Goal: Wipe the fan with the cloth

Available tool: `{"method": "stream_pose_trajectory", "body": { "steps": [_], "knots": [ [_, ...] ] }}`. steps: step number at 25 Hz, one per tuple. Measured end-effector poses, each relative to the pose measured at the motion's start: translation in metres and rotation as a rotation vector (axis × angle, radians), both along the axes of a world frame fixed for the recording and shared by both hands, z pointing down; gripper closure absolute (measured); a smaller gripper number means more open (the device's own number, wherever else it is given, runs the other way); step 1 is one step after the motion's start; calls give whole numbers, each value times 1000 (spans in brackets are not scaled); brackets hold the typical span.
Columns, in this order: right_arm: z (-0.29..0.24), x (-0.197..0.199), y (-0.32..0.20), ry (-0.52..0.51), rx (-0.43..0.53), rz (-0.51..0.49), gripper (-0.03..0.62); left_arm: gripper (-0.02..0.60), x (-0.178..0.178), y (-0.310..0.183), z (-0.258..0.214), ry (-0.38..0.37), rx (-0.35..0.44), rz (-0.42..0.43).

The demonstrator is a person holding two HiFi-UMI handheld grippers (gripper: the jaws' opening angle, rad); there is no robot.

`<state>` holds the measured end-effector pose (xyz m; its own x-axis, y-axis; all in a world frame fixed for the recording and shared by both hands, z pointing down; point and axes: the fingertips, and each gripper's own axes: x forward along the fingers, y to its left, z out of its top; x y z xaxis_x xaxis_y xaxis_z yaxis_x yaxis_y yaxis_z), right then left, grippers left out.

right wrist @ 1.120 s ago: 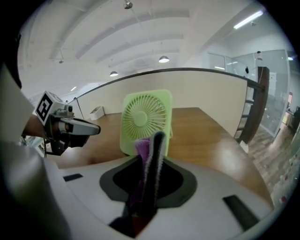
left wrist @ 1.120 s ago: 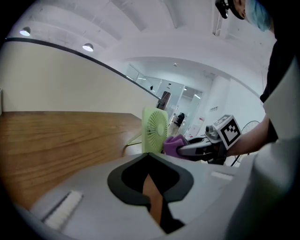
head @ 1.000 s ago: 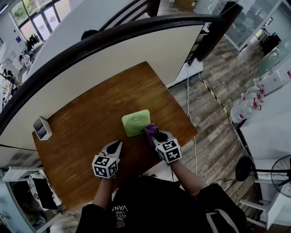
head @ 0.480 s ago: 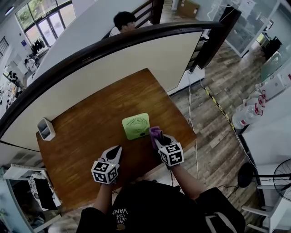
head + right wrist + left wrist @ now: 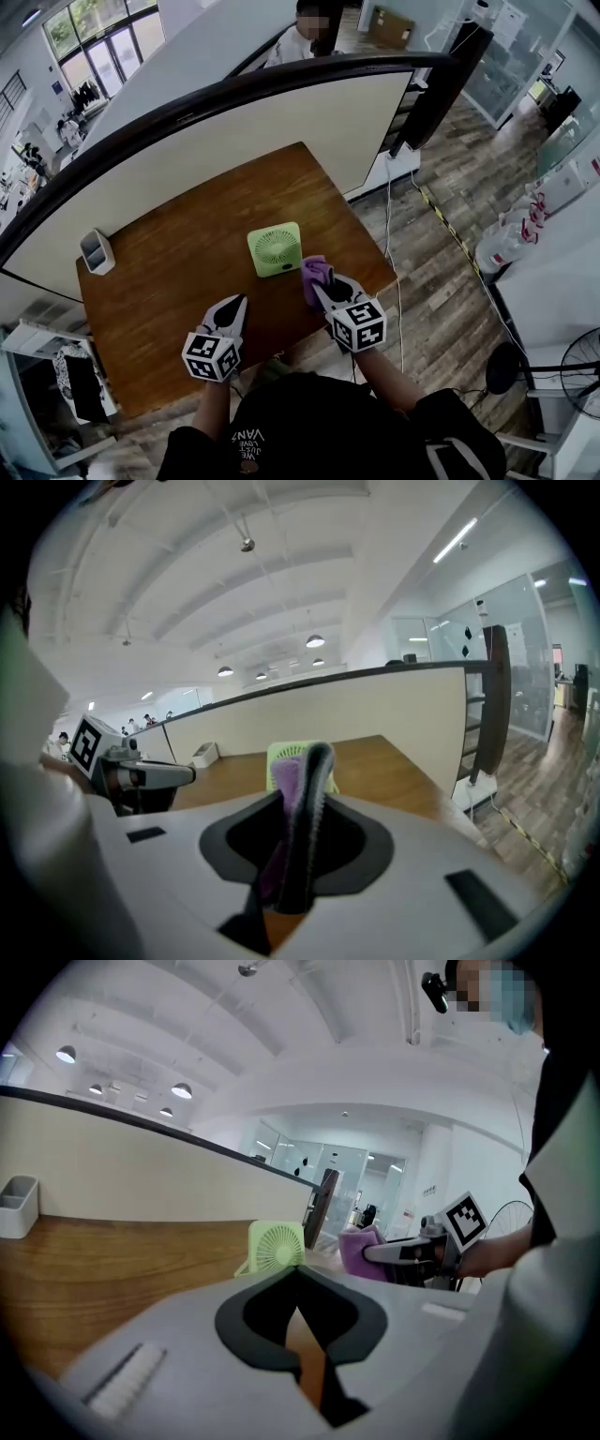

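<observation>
Here we are over the wooden tabletop, and the green fan stands upright near its middle, round grille facing the person. The right claw is pinching the purple cloth, with the fabric bunched between its jaws and spilling over the tips. It hangs just beside the fan's right-hand corner, and in the left gripper view there's a gap between cloth and fan. The left claw is pressed together with nothing in it, hovering near the front edge of the tabletop, well left of the fan and pointing towards it. Over at the far left corner sits a small white holder, tucked against the cream partition that runs along the back.
</observation>
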<state>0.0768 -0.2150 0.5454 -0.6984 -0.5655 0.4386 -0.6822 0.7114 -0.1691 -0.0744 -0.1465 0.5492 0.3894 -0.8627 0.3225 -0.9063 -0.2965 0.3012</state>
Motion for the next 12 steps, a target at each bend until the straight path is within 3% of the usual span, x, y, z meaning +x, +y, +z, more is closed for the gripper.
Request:
{"method": "stream_pose_trajectory", "body": {
  "steps": [12],
  "knots": [
    [-60,22,56,-144,67,-21,502,571,18,48,-48,2,115,-60]
  ]
}}
